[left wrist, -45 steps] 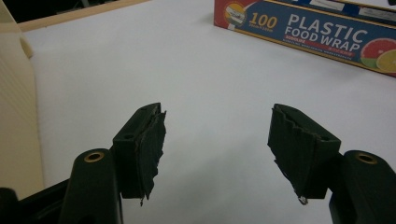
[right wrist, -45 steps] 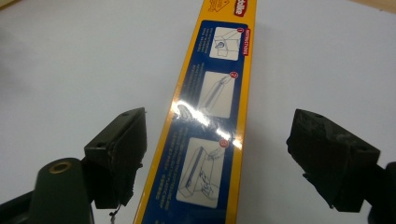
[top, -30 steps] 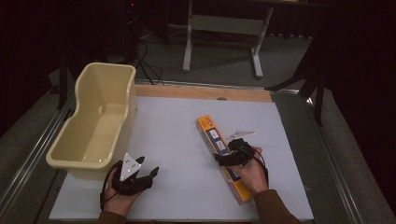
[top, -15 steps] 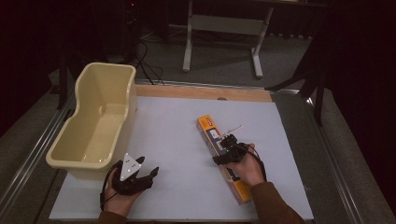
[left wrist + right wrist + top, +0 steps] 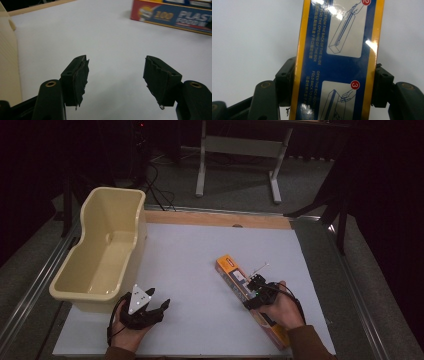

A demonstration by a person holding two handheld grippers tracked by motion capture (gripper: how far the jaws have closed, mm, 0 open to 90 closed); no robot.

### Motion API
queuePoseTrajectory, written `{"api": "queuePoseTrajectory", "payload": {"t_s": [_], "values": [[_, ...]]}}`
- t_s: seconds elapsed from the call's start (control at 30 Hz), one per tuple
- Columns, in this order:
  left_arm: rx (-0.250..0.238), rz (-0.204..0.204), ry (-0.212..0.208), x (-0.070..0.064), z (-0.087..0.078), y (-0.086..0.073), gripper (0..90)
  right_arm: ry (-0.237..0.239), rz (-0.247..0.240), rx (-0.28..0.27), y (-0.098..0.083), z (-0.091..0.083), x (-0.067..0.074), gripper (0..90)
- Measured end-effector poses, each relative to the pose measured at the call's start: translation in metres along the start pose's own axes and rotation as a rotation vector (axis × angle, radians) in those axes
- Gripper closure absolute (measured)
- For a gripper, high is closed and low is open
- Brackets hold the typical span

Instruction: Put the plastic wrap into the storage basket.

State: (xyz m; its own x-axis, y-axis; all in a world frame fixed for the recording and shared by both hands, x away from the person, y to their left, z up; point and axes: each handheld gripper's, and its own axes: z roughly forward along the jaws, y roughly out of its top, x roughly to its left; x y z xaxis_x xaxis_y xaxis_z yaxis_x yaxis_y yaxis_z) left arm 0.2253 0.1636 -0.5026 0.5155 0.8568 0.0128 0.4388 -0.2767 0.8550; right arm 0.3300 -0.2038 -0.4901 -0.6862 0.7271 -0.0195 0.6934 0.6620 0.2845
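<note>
White table (image 5: 200, 270) is seen from above, wooden strip along its far edge. Cream bin (image 5: 102, 252) is set at the left edge of the table, long side running away from the person, nothing seen inside. Box (image 5: 245, 292), long, orange and blue, lies flat on the right half of the table, angled from centre toward the near right corner; printed instructions are shown on its top face in the right gripper view (image 5: 337, 62). Right gripper (image 5: 256, 292) is placed over the box's middle, jaws just closed in, one on each long side; both pads are seen against the box edges, so the box is gripped. Left gripper (image 5: 150, 309) is held at the near left, just beside the bin's near end, jaws spread wide over bare table, well apart from the box (image 5: 175, 13).
</note>
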Motion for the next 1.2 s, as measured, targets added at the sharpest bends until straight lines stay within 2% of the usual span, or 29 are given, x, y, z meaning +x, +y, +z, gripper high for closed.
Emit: {"api": "queuePoseTrajectory", "payload": {"t_s": [0.1, 0.2, 0.4, 0.5, 0.53, 0.57, 0.77, 0.97, 1.0, 1.2], "values": [[0.001, -0.003, 0.000, 0.000, 0.001, 0.000, 36.1, 0.019, -0.036, 0.052, -0.014, -0.006, -0.003, 36.2], [0.004, 0.000, -0.002, -0.001, 0.002, 0.000, 36.1, 0.042, -0.034, 0.064, -0.019, -0.008, -0.006, 35.1], [0.009, 0.006, -0.006, -0.002, 0.003, 0.000, 36.0, 0.046, -0.016, 0.093, -0.008, 0.005, -0.007, 33.5], [0.006, 0.003, -0.005, -0.001, 0.003, 0.000, 36.1, 0.048, -0.002, 0.138, -0.002, 0.008, -0.008, 35.3], [0.006, 0.003, -0.005, -0.001, 0.003, 0.000, 36.0, 0.048, -0.002, 0.138, -0.002, 0.008, -0.008, 35.3], [0.005, 0.002, -0.006, -0.001, 0.002, 0.000, 36.1, 0.055, 0.023, 0.168, 0.001, 0.009, -0.009, 36.6], [0.004, 0.001, -0.005, -0.001, 0.002, 0.000, 36.1, 0.019, 0.027, 0.220, 0.008, 0.008, -0.006, 39.5], [0.003, 0.000, -0.003, -0.001, 0.002, 0.000, 36.1, 0.058, 0.070, 0.209, 0.006, 0.006, -0.010, 39.9], [0.004, 0.000, -0.003, -0.001, 0.002, 0.000, 36.1, 0.075, 0.090, 0.200, 0.006, 0.005, -0.012, 40.0], [0.004, 0.000, -0.003, -0.001, 0.003, 0.000, 36.1, 0.115, 0.135, 0.160, 0.007, -0.005, -0.014, 40.1]]}}
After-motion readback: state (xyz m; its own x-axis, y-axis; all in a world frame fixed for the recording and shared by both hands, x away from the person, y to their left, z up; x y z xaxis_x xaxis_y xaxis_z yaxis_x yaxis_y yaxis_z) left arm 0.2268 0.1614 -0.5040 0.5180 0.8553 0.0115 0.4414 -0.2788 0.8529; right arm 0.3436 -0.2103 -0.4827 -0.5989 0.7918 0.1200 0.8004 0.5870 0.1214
